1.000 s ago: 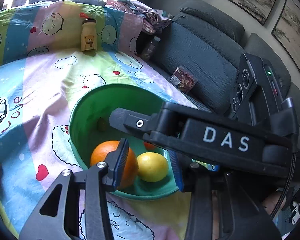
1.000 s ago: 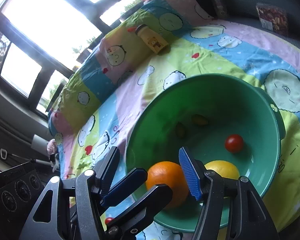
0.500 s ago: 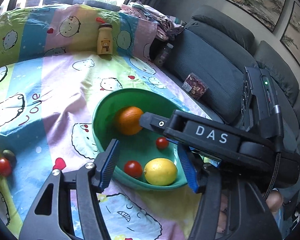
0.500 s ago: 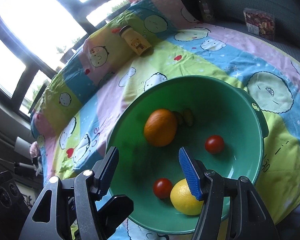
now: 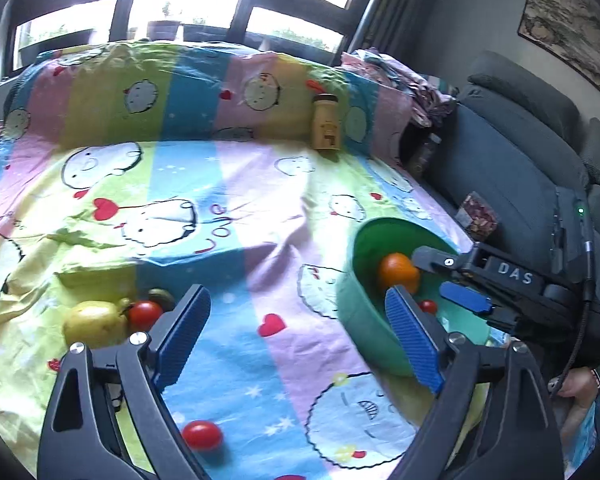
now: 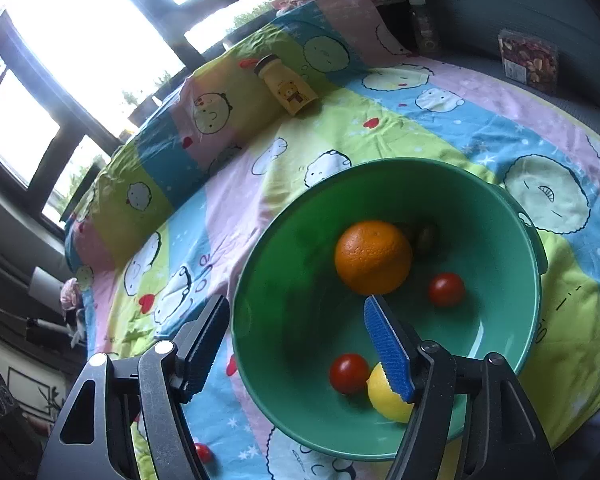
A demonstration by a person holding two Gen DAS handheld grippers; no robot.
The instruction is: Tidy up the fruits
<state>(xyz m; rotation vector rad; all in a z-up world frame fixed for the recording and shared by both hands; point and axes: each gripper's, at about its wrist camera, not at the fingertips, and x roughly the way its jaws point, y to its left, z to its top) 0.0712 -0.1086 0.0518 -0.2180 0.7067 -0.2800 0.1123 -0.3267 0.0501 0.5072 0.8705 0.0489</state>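
Big colourful cartoon sheet (image 5: 236, 208) over the bed, "Love" printed on it in red. On its right side sits the green bowl (image 6: 512, 320), already holding the orange (image 6: 374, 257), a lemon (image 6: 384, 394), two cherry tomatoes (image 6: 446, 289) & some small dark fruit behind the orange. Step in hand, by my read: orange is in, left claw (image 5: 296, 334) now lines up on the loose fruit. Its jaws have just been opening, now spread wide w/ nothing between them. Right claw (image 6: 300, 340) hangs over the bowl, "DAS" on its body; jaws have just been opening too, wide apart, nothing gripped. Left on the sheet: a pear (image 5: 94, 322), a tomato (image 5: 145, 315) touching it, a dark kiwi-like fruit (image 5: 161, 296) just behind, & a lone tomato (image 5: 202, 435) near the claw. Next move prob. calls for dropping the left claw round one of these, soft squeeze, round fruit rolls. Yellow bottle (image 5: 326, 127) at the back has a bear label, text too small to read
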